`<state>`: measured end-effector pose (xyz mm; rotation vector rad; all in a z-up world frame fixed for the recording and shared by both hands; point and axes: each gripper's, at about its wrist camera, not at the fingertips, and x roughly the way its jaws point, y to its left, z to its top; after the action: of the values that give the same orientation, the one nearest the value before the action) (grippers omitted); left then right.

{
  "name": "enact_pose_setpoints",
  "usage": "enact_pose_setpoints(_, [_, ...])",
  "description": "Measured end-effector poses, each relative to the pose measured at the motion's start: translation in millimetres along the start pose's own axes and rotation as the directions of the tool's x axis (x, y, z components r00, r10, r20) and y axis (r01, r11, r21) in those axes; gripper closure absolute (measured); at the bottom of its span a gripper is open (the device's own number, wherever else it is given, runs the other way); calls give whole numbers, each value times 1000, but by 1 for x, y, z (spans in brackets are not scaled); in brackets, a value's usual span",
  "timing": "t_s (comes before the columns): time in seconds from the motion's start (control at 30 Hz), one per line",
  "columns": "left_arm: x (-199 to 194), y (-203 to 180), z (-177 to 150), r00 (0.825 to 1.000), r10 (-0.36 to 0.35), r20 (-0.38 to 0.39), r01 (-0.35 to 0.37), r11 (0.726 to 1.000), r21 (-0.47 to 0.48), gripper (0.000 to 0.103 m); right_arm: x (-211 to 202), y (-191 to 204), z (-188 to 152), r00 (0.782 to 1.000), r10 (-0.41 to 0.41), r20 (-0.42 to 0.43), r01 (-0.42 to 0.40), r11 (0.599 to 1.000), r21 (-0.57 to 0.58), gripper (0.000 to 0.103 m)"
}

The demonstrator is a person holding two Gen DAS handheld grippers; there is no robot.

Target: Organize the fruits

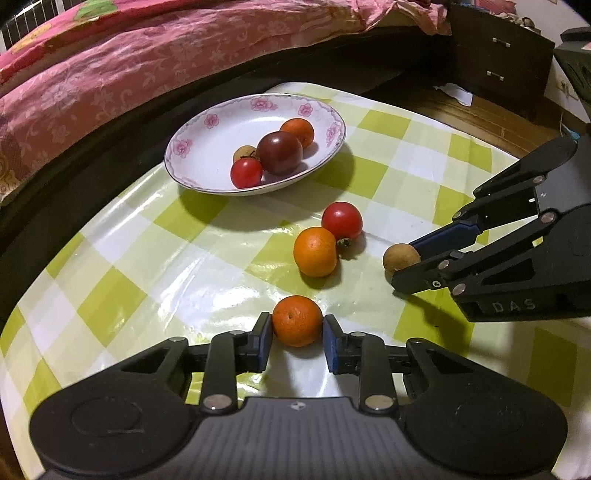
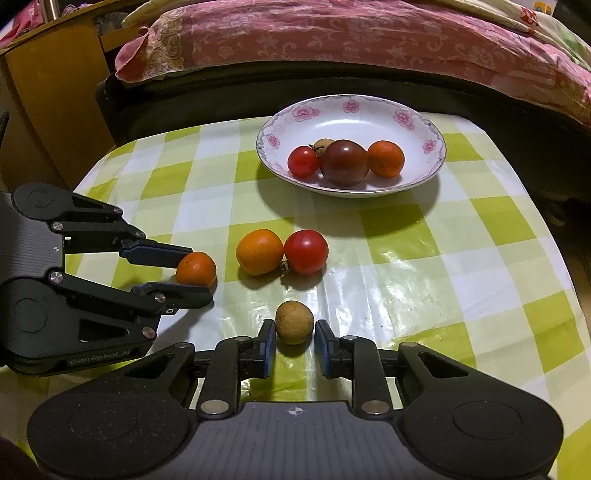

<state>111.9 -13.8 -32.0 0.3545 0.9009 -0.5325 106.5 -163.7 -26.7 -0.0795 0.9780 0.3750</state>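
The plate [image 2: 280,125] beyond both jaws holds four fruits; four remain on the desk [image 2: 461,258]. The left gripper [image 1: 297,328] has its jaws touching an orange [image 1: 297,320]. The right gripper's [image 2: 294,338] jaws flank a brown fruit [image 2: 294,322], slightly apart.

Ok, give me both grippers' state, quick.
Left gripper: shut on the small orange.
Right gripper: open around the brown longan, small gaps both sides.

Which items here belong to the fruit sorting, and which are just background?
Job: plate holding four fruits; loose orange and tomato; small orange between left jaws; brown fruit between right jaws.
Background: bedding, drawers.
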Motion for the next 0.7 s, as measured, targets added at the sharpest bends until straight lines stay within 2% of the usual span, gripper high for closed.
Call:
enact_pose_setpoints(0.43, [1, -3, 5, 999, 15, -42, -16, 1000, -22, 67, 2, 5, 0, 1000, -13, -17, 12, 1000, -19, 84])
enact_pose_setpoints(0.7, [3, -8, 7, 999, 35, -41, -35, 999, -15, 67, 3, 4, 1, 1000, -12, -16, 12, 1000, -4, 84])
